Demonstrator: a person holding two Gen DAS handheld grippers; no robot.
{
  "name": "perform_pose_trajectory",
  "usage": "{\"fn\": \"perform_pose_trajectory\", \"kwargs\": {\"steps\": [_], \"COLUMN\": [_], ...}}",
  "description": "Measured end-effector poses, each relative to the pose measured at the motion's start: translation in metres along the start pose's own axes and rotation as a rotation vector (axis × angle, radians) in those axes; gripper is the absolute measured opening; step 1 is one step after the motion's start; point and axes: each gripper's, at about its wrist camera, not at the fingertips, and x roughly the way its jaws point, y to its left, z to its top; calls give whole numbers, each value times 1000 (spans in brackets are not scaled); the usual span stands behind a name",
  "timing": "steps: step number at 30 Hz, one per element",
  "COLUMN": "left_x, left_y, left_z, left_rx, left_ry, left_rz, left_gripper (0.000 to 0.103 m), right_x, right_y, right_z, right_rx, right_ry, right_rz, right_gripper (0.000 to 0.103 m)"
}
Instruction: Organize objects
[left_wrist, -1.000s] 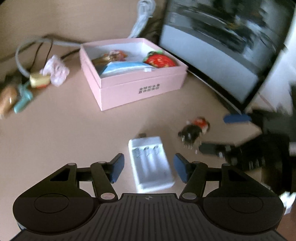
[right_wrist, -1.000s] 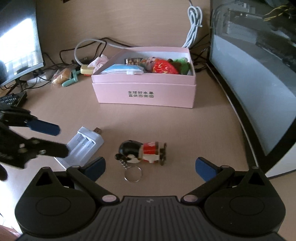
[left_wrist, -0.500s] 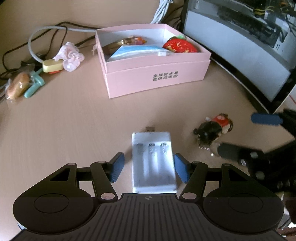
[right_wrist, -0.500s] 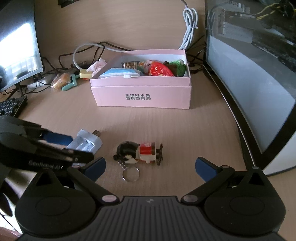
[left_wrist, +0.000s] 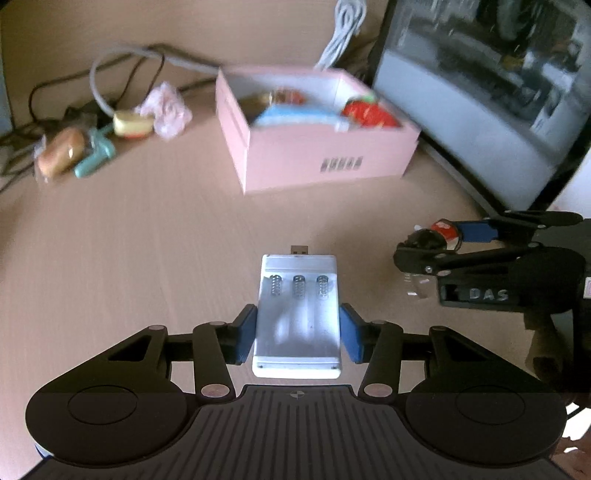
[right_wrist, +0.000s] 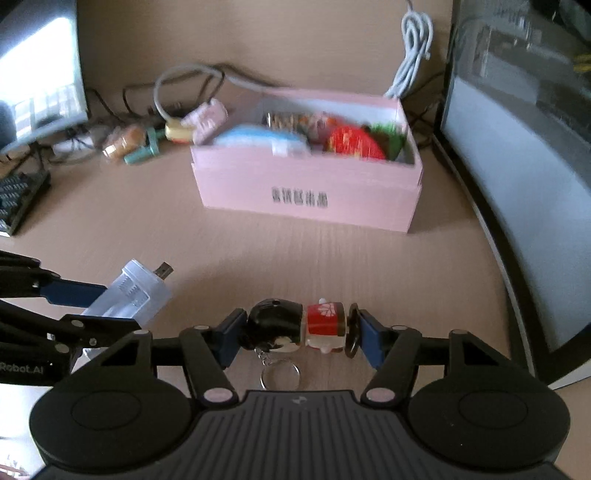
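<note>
Left gripper (left_wrist: 297, 334): jaws just closed, charger (left_wrist: 298, 314) clamped by sides, plug toward 12. Right gripper (right_wrist: 300, 334): jaws just closed, keychain (right_wrist: 297, 326) pinched end to end. Both judged ready for box (right_wrist: 306, 192) at 12.

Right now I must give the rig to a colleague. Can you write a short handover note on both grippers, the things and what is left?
Left gripper: jaws have just been closing, pads now on both sides of the white charger.
Right gripper: jaws have just been closing, pads now at both ends of the doll keychain.
Pink box stands open behind, already holding a strawberry toy and other small things.
Done: both things gripped.
Left: probably carry charger and keychain to the box and release them.
</note>
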Motion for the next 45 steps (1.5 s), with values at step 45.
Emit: {"fn": "perform_pose_trajectory", "kwargs": {"steps": [45], "left_x": [-25], "left_y": [155], "left_z": [41], "left_rx": [-511], "left_ry": [-302], "left_rz": [252], "left_gripper": [51], "right_x": [41], "right_y": [-20], "right_z": [174], "right_rx": [121], "right_ry": [-299], "right_rz": [42], "right_gripper": [82]}}
